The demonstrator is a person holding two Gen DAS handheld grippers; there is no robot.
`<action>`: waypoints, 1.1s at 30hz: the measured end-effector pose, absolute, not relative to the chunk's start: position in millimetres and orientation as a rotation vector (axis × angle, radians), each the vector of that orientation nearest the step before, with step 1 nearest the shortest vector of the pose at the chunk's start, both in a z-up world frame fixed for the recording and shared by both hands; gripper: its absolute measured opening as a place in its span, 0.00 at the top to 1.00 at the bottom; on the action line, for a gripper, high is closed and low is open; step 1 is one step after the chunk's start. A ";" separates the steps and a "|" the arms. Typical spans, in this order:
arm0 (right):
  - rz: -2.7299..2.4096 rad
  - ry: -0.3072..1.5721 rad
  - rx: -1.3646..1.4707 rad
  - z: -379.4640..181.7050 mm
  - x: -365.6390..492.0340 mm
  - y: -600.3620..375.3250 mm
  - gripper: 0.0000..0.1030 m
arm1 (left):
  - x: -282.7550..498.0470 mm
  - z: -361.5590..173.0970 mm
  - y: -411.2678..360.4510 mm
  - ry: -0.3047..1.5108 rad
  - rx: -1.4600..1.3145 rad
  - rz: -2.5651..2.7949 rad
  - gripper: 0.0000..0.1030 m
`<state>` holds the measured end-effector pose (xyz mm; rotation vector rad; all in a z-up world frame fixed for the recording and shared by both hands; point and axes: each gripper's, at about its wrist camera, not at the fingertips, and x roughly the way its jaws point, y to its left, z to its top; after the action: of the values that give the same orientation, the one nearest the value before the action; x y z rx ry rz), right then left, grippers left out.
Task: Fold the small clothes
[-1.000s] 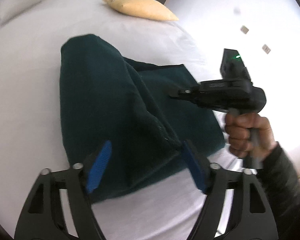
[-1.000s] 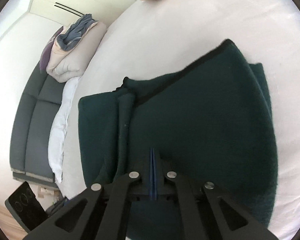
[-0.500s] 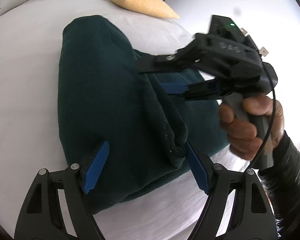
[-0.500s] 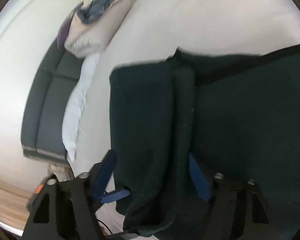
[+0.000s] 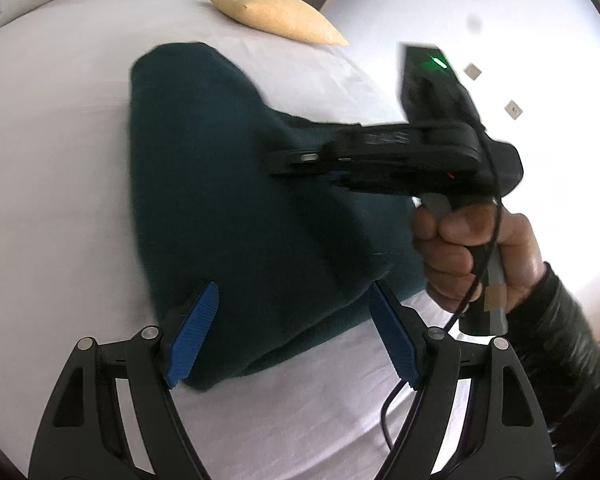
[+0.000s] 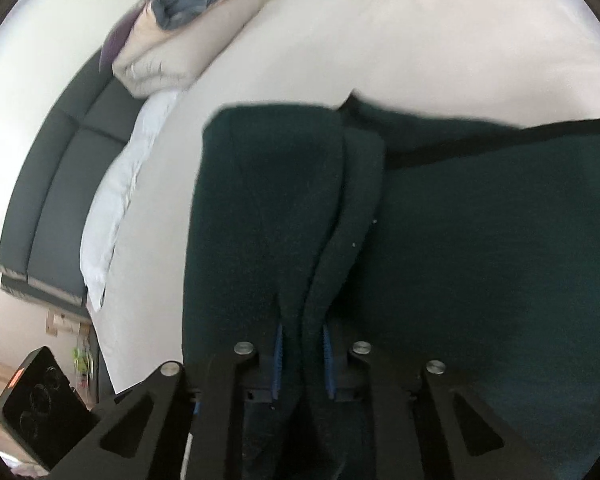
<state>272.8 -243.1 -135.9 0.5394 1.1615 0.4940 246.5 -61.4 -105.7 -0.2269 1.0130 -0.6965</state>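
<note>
Blue-padded left tongs (image 5: 292,332) hang released at the frame's bottom, straddling the near edge of the dark green garment (image 5: 220,200) spread on the white bed (image 5: 52,160). Mid-frame right, the right tongs (image 6: 300,356) — clenched on a raised fold of that garment — reach in from a hand (image 5: 476,256). Farther off, upper centre — a yellow pillow (image 5: 272,16).

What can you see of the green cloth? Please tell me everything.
The cloth is dark green, fleecy and thick, with a darker band along one edge. It lies partly folded on the white bed. The right gripper is shut on a raised fold of it. The open left gripper straddles its near edge.
</note>
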 end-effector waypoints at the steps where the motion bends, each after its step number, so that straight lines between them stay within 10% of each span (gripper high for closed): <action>1: 0.483 1.134 0.556 -130.7 268.8 -251.9 0.84 | 247.2 -104.2 -59.2 1.013 -0.241 -0.695 0.26; 16: 0.302 1.020 0.866 -177.6 208.2 -387.9 0.84 | 263.2 -106.5 -88.1 1.046 -0.187 -0.713 0.26; 24: 0.345 1.053 0.861 -169.2 218.4 -374.1 0.57 | 305.5 -125.7 -117.9 1.046 -0.131 -0.683 0.23; 28: 0.334 1.081 0.770 -166.0 229.5 -359.3 0.82 | 298.6 -127.6 -129.4 1.029 -0.102 -0.678 0.20; 33: 0.308 0.999 0.713 -141.3 227.3 -366.4 0.84 | 300.3 -119.0 -138.9 1.022 -0.101 -0.696 0.20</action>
<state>227.3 -366.4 -141.3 0.7132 0.9986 0.3077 300.3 -138.9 -119.0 -0.1007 1.0218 -0.6963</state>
